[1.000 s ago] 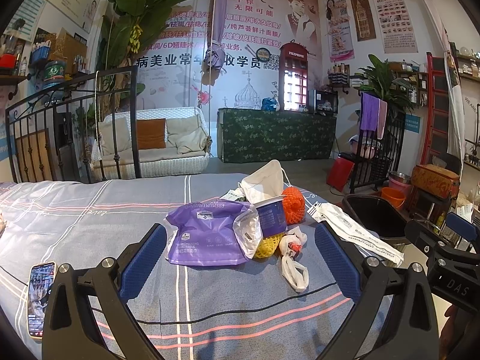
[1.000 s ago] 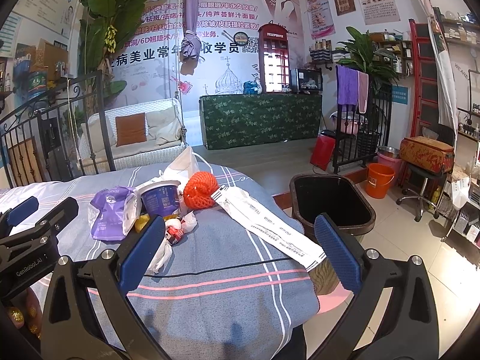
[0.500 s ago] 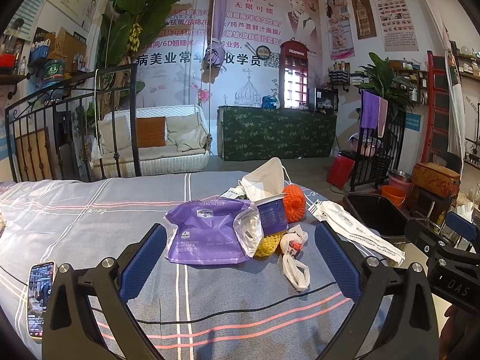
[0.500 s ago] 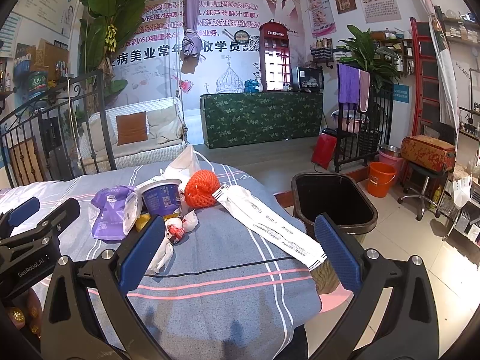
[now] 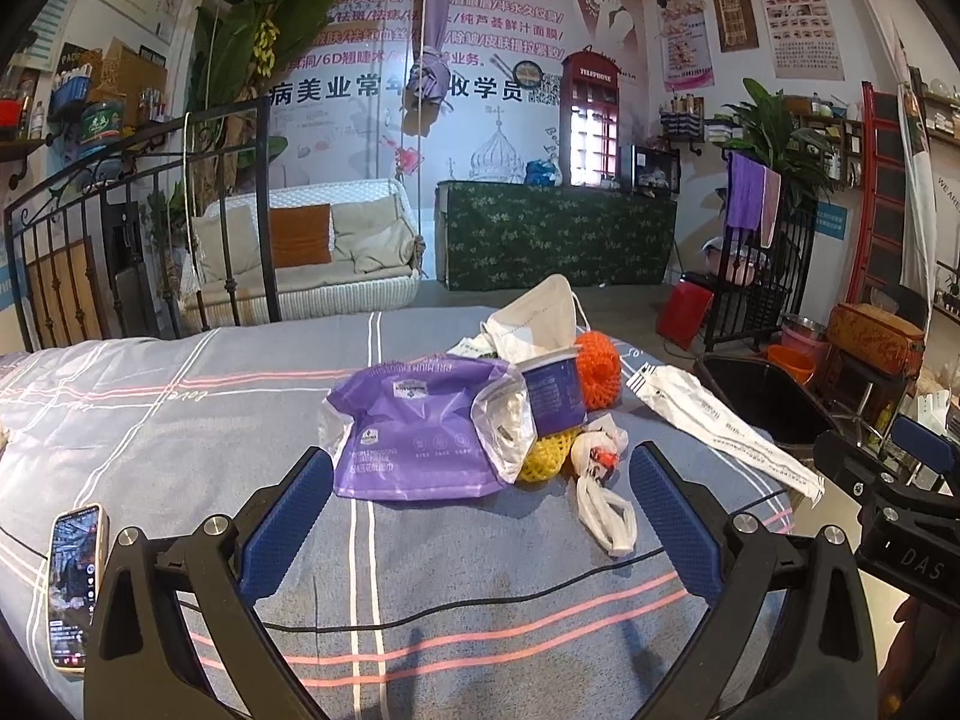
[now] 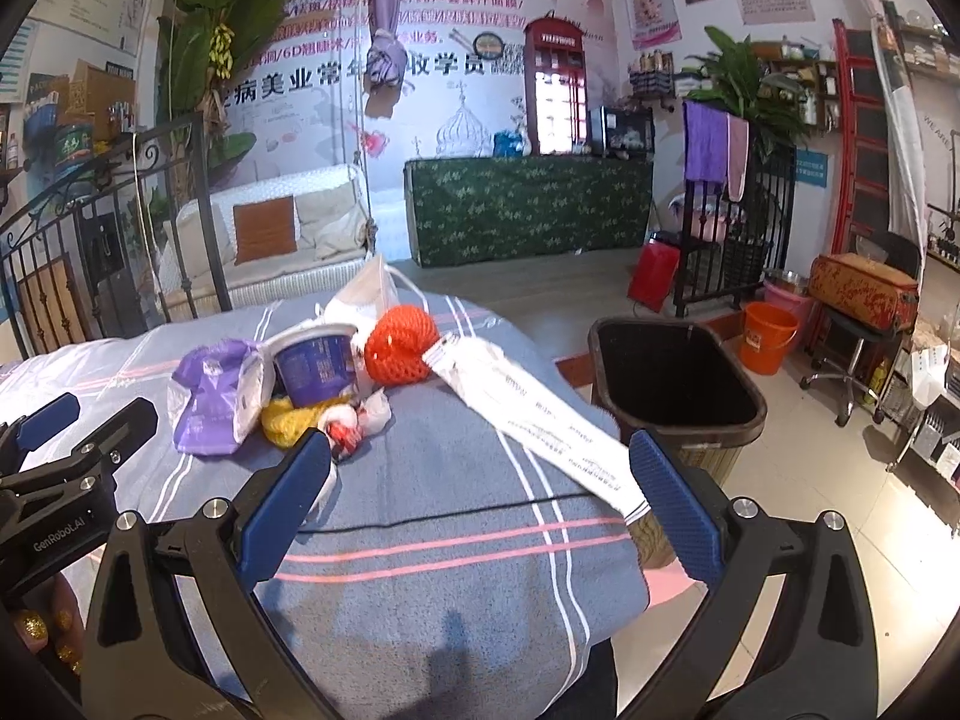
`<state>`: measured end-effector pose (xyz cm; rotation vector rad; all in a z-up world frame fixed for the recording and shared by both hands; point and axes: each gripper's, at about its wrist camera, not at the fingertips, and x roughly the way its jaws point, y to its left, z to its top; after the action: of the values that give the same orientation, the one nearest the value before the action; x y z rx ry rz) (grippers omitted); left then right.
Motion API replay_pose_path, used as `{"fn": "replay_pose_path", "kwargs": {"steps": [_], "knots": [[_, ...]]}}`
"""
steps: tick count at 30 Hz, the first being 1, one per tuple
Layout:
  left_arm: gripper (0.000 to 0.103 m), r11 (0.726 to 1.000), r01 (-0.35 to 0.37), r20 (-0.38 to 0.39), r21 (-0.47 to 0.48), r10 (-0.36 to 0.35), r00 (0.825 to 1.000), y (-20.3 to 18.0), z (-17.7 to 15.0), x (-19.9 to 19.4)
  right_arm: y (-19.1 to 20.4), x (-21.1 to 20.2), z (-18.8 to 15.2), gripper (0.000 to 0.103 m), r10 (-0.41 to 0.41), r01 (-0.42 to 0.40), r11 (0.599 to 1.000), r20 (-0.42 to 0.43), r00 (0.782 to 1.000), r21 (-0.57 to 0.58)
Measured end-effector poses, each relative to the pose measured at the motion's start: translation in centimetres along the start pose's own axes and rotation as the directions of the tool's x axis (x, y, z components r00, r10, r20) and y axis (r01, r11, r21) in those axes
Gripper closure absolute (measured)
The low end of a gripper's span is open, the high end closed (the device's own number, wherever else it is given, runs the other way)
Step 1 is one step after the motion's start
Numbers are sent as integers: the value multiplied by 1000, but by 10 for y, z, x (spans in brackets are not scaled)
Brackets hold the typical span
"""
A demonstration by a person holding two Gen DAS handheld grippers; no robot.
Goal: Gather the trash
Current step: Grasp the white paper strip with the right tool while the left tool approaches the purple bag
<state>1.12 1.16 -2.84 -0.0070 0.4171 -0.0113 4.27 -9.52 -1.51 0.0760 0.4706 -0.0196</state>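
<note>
A heap of trash lies on the grey striped bedspread (image 5: 180, 420): a purple wipes pack (image 5: 414, 438), a blue cup (image 5: 552, 393), an orange foam net (image 5: 597, 369), a yellow net (image 5: 543, 459), a white face mask (image 5: 537, 318), a small white bag (image 5: 603, 501) and a long white paper wrapper (image 5: 720, 426). My left gripper (image 5: 480, 504) is open just short of the purple pack. My right gripper (image 6: 480, 492) is open over the bed's corner, with the wrapper (image 6: 534, 414) running past its right finger. A black bin (image 6: 675, 372) stands beside the bed.
A phone (image 5: 75, 585) lies on the bed at the left, and a thin black cable (image 5: 480, 594) crosses the cover. An iron bed rail (image 5: 138, 228) stands behind. An orange bucket (image 6: 768, 345), a stool and shelves sit on the floor to the right.
Both grippers have edged slightly forward and lower towards the trash heap; nothing has been taken hold of.
</note>
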Motion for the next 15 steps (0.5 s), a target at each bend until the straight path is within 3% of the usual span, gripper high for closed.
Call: {"fn": "replay_pose_path", "kwargs": {"steps": [15], "knots": [[5, 999, 31, -112, 45, -26, 993, -3, -1, 17, 1, 40, -5, 4, 7, -12, 999, -110, 994, -41]]}}
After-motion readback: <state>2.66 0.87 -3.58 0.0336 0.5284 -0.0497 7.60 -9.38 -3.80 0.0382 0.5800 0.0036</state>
